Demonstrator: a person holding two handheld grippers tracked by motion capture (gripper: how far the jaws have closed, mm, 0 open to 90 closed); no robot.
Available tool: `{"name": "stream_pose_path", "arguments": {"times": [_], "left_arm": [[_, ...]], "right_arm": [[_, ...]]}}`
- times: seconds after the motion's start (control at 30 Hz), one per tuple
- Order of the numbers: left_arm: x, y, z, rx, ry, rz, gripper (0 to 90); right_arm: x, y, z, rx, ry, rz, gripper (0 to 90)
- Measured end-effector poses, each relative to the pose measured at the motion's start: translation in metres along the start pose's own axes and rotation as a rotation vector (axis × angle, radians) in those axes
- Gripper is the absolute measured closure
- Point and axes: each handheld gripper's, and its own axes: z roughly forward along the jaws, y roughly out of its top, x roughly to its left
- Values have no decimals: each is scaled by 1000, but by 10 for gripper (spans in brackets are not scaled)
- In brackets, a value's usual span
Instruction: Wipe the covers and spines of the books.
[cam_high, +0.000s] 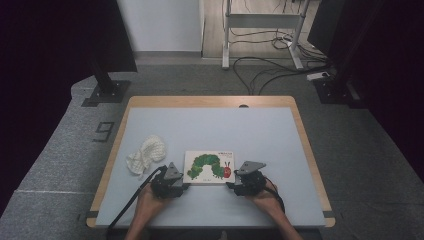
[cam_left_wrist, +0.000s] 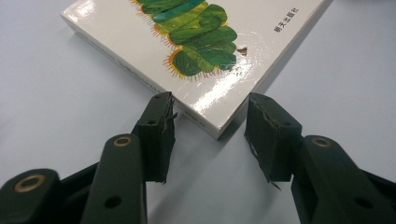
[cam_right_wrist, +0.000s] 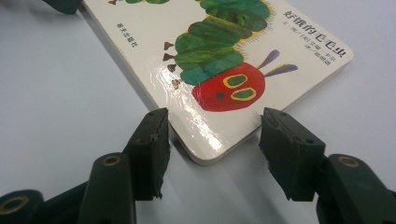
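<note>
- The book (cam_high: 209, 167) lies flat on the table (cam_high: 210, 127), cover up, with a gripper at each near corner.
- Left gripper (cam_left_wrist: 210, 133): jaws apart, straddling the book's (cam_left_wrist: 196, 51) near corner; the left pad touches its edge, the right pad stands just beside it.
- Right gripper (cam_right_wrist: 212, 140): jaws apart around the book's (cam_right_wrist: 219, 70) rounded corner, which sits between the pads; whether they press it I cannot tell.
- A cloth (cam_high: 146, 154) lies left of the left gripper (cam_high: 172, 180), apart from the book.

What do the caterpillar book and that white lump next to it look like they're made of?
Book: thick glossy board, likely laminated card; its cover mirrors the lights and its edge looks thick. White lump: soft crumpled fabric, perhaps knitted or mesh; too small to be sure.
</note>
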Motion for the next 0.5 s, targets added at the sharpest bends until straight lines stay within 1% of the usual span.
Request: {"name": "stream_pose_path", "arguments": {"times": [0.23,0.37,0.5], "left_arm": [[10,5,7,-12,-2,-16,523],[16,11,12,-8,8,-10,528],[22,15,16,-8,8,-16,532]], "right_arm": [[-12,2,6,-13,-7,22,429],[-18,5,9,-13,-18,29,435],[-24,8,12,-11,-28,31,438]]}}
